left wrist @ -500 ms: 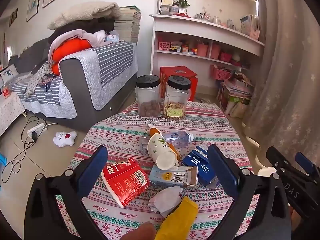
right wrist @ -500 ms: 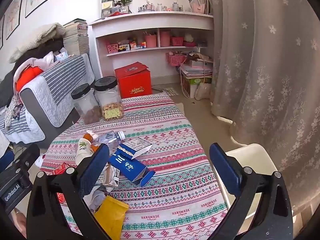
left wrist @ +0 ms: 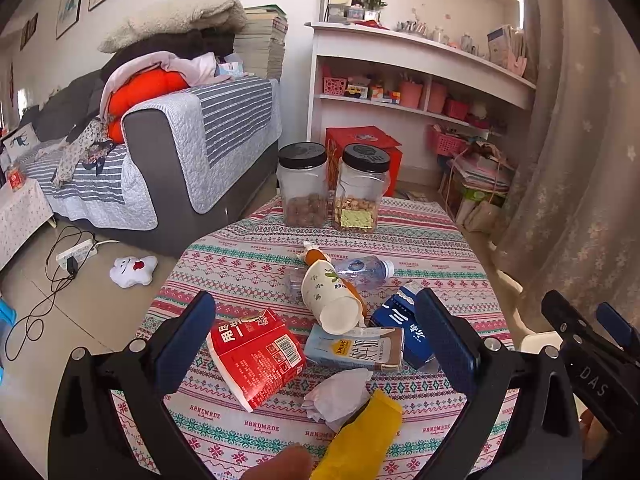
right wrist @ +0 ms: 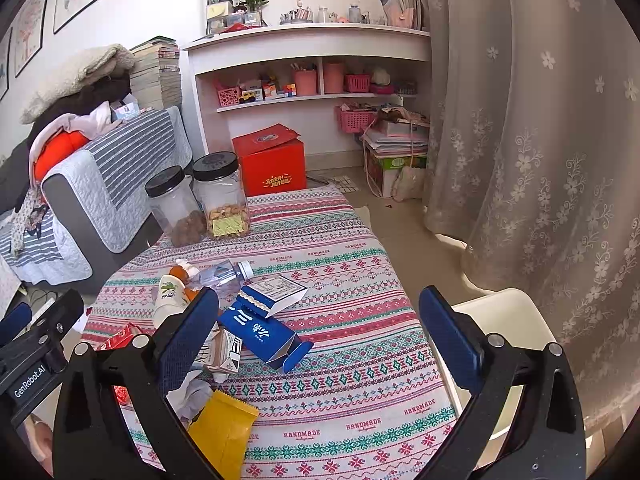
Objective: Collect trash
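Observation:
Trash lies on the patterned tablecloth (left wrist: 248, 264): a crushed red carton (left wrist: 256, 356), a white paper cup (left wrist: 330, 300) on its side, a milk carton (left wrist: 356, 350), a blue box (left wrist: 404, 320), a clear bottle (left wrist: 360, 270), a crumpled tissue (left wrist: 338, 396) and a yellow packet (left wrist: 360, 436). My left gripper (left wrist: 316, 340) is open and empty above the pile. My right gripper (right wrist: 320, 332) is open and empty over the table's right side, with the blue box (right wrist: 260, 328) and yellow packet (right wrist: 224, 428) at its left finger.
Two black-lidded jars (left wrist: 332, 188) stand at the table's far edge. A white bin (right wrist: 500, 320) sits on the floor right of the table, by the curtain (right wrist: 540, 160). A grey sofa (left wrist: 168, 152) is left, a red box (right wrist: 272, 168) and shelves (right wrist: 312, 80) behind.

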Tool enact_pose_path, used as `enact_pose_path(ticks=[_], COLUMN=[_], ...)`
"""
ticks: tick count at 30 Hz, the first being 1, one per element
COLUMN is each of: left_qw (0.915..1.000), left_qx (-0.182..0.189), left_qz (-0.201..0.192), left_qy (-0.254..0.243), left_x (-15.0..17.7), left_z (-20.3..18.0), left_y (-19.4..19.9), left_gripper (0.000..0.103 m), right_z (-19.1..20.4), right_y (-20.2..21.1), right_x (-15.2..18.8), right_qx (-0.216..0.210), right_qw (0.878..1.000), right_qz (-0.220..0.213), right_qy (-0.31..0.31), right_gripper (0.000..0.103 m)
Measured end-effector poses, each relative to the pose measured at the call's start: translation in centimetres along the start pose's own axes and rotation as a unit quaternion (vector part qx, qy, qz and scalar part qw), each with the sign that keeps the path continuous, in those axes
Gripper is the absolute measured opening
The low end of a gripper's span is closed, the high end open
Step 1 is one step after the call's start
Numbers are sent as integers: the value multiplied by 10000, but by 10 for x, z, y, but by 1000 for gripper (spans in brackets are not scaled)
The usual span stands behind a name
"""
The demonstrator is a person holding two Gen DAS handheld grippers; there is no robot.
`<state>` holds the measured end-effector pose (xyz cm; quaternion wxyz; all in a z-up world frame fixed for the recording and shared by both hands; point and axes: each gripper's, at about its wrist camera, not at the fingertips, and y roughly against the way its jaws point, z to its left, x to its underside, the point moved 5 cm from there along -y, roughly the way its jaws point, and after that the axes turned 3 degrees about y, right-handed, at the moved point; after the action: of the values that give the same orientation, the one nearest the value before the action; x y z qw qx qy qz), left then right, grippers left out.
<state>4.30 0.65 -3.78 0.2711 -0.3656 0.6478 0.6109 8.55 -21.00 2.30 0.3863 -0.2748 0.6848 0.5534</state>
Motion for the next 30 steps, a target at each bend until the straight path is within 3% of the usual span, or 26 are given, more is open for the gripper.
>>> enact_pose_path(ticks=[30], left_qw=[9988], left_qx=[272], left_qz=[-179], left_qy=[355], left_x=[3], left_z=[1], left_y=[0], left_gripper=[97], right_z=[0], right_y=[-2], right_x=[-1], right_qx=[-66], right_qw=[9999], right_qz=[-126], right_qy=[-49], right_gripper=[96])
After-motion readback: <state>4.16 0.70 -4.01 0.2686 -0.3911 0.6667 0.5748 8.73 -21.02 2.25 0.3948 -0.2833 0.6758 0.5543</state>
